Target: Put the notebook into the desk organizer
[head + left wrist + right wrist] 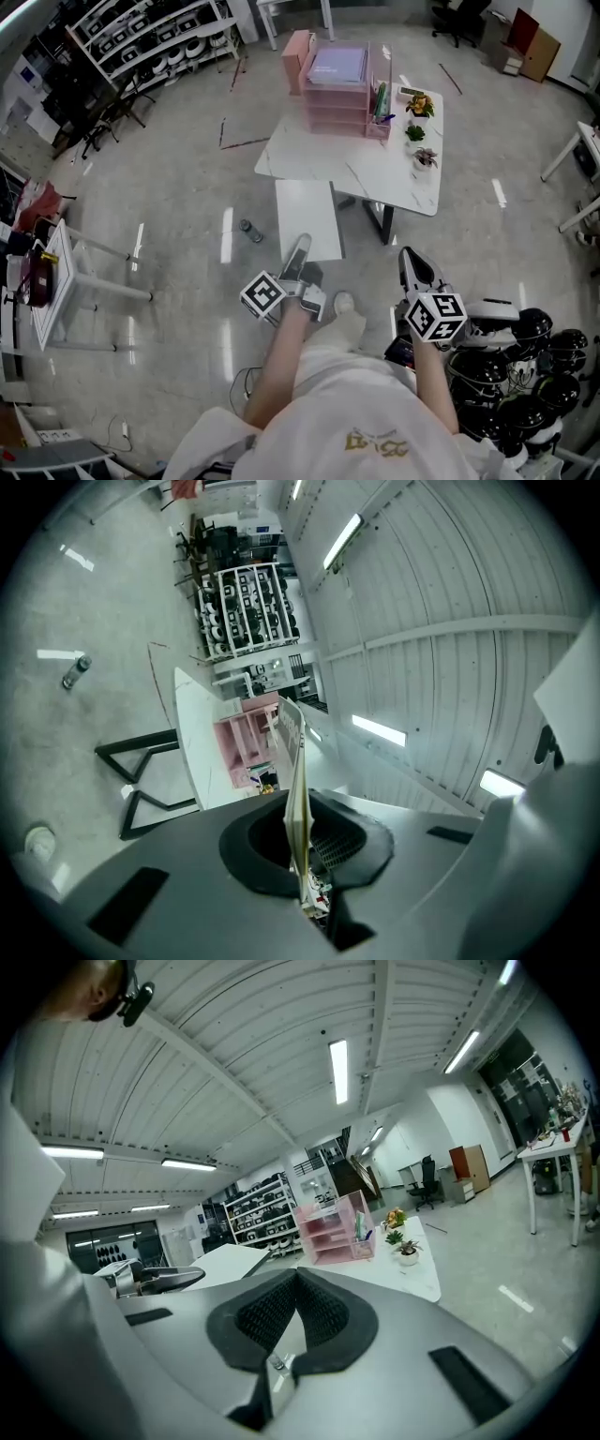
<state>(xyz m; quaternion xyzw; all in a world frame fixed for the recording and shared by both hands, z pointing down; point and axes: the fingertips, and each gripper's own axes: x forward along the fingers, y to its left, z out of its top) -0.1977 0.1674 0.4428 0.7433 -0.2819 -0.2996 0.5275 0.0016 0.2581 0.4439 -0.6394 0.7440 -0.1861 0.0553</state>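
**Carrying the notebook (307,220) toward the desk organizer (337,80)**

Judging by the layout, midway through the carry: gripped and lifted, not yet delivered. Well short of the organizer, with open floor (187,187) in between and the white counter (375,178) beneath the organizer not yet reached.

Next, probably: walk up to the organizer, bring the notebook level with one of its open pink trays, slide it in, then let go. Worth watching the small potted plants (415,133) just right of the organizer and the pens (380,98) standing in its right-hand compartment, both easy to clip with a wide flat cover. Worth noting too the purple sheet (336,66) lying in the organizer's top tray, so perhaps better to aim lower.

At the left gripper (300,248), fingers (333,841) pressed almost together on the notebook's near edge, seen edge-on between the pads in the left gripper view, the rest reaching out toward the organizer. Thin and held by one edge only, so likely to droop or swing if moved fast.

At the right gripper (409,255), fingers (323,1312) closed on each other, with nothing between them and touching nothing. Held just as far back from the organizer as the left, free to steady the notebook at the tray mouth.
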